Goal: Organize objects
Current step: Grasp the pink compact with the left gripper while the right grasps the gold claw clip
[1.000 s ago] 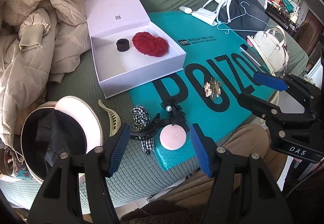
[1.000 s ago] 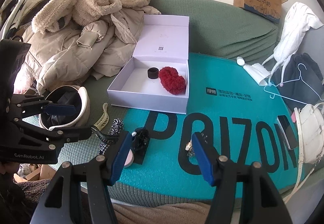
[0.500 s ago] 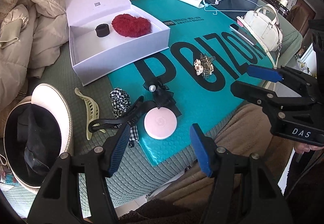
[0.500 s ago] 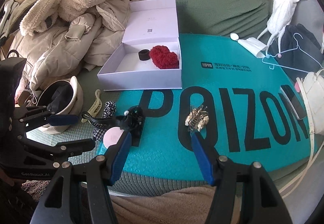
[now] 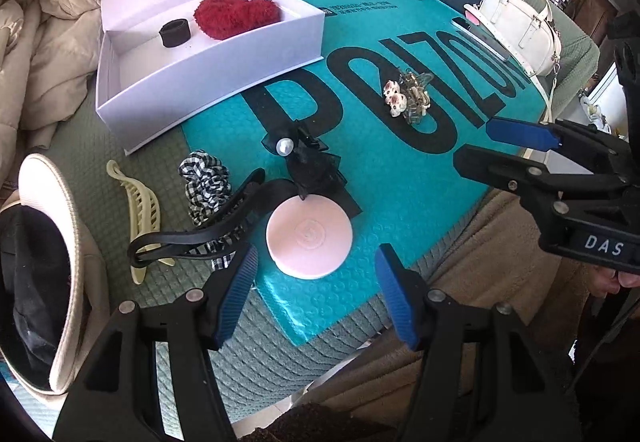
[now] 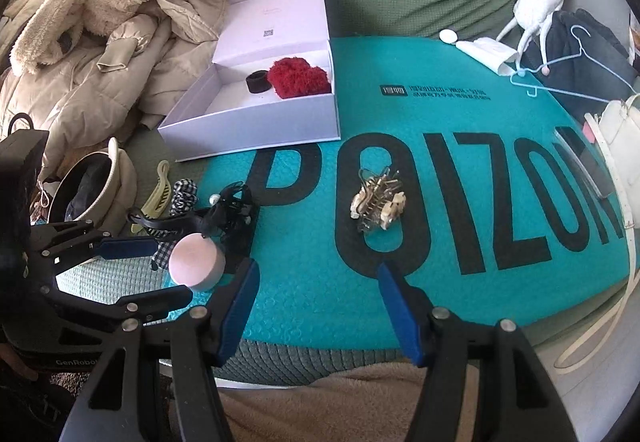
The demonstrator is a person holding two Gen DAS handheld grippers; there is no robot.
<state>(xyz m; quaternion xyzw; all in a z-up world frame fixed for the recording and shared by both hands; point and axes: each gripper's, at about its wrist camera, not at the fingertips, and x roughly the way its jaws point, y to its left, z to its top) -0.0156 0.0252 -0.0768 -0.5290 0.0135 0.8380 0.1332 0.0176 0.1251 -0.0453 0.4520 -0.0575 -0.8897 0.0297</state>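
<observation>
Left wrist view: the left tool, fingers spread and holding nothing, hangs over a round pink compact that lies just ahead between its blue pads, at the near corner of a teal padded mailer spread on a green sofa cushion. Touching the compact's far edge sits a black ribbon bow with a pearl; a black claw clip curls against the compact's left side, over a checked scrunchie, with a cream claw clip further left. Ahead and to the right, a shell-trimmed clear clip rests alone on the mailer's lettering. Beyond, ahead and left, the open white box already holds a black hair band and a red fluffy scrunchie.

Right wrist view: the right tool is likewise spread and empty, with the shell-trimmed clear clip directly ahead of its gap and the white box farther off to the left.

The compact looks the likeliest next pick, and the crowding is the hazard: a closing pad could snag the black claw clip or drag the bow's ribbon along. The compact is low and smooth-sided, so a shallow pinch might squirt it off the slick mailer toward the cushion's near edge.
</observation>
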